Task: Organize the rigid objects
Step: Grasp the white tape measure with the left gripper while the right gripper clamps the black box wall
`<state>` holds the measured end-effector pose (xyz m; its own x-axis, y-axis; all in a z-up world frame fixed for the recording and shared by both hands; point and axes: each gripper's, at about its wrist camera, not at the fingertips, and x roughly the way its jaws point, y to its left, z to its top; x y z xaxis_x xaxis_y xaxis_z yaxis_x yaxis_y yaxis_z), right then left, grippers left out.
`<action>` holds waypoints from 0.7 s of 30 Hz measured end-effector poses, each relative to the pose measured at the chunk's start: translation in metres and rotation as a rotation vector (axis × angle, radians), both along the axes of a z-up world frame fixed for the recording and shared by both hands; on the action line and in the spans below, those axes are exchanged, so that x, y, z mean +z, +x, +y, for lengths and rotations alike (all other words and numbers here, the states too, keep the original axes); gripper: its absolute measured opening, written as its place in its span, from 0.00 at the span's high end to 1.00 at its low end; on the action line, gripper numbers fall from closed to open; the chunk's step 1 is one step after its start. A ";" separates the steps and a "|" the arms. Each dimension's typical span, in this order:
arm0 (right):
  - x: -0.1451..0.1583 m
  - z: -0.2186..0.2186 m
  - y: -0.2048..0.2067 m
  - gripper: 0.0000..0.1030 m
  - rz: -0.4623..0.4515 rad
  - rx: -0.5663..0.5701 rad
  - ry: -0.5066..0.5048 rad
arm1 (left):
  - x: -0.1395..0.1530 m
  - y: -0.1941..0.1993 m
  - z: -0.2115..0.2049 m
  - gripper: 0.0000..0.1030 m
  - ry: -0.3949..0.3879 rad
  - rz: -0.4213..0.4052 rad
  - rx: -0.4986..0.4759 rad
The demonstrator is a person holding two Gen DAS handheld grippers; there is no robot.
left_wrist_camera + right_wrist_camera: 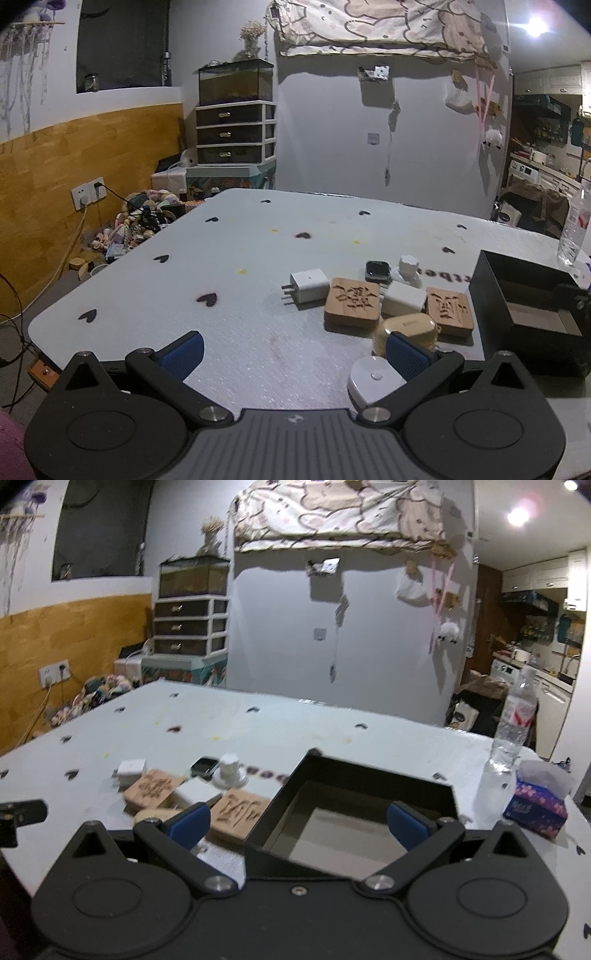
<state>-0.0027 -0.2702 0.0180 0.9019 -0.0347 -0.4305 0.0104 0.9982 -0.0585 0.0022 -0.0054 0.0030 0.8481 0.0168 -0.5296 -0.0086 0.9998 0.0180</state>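
White round case beside left hand-held gripper, spread wide, right hand-held gripper gaping over black box

Water bottle beside tissue pack; drawer unit behind.

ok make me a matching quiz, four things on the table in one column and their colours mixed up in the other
Things:
1. box
2. plug charger
3. earbud case
4. tissue pack

Colours:
A. gold
B. purple with pink flowers
C. black
D. white

Pairs: 1-C, 2-D, 3-A, 4-B
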 end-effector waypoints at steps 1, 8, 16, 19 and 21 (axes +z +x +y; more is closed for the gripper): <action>0.001 -0.002 0.000 0.00 -0.005 -0.007 0.000 | 0.001 0.001 0.001 0.00 -0.001 -0.002 0.006; 0.012 -0.045 0.006 0.00 -0.038 -0.148 0.000 | 0.002 0.007 0.009 0.00 0.002 -0.003 0.027; 0.005 -0.107 0.015 0.00 -0.016 -0.314 0.073 | -0.009 0.015 0.004 0.00 0.025 0.022 0.019; -0.005 -0.127 0.019 0.00 0.021 -0.358 0.105 | -0.015 0.017 0.001 0.00 0.022 0.033 -0.002; -0.014 -0.137 0.023 0.00 0.069 -0.370 0.147 | -0.020 0.018 -0.002 0.00 0.014 0.036 -0.018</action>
<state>0.0205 -0.4074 0.0045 0.8086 -0.2853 -0.5145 0.3718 0.9256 0.0710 0.0200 -0.0071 -0.0172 0.8284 0.0097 -0.5600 0.0098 0.9994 0.0319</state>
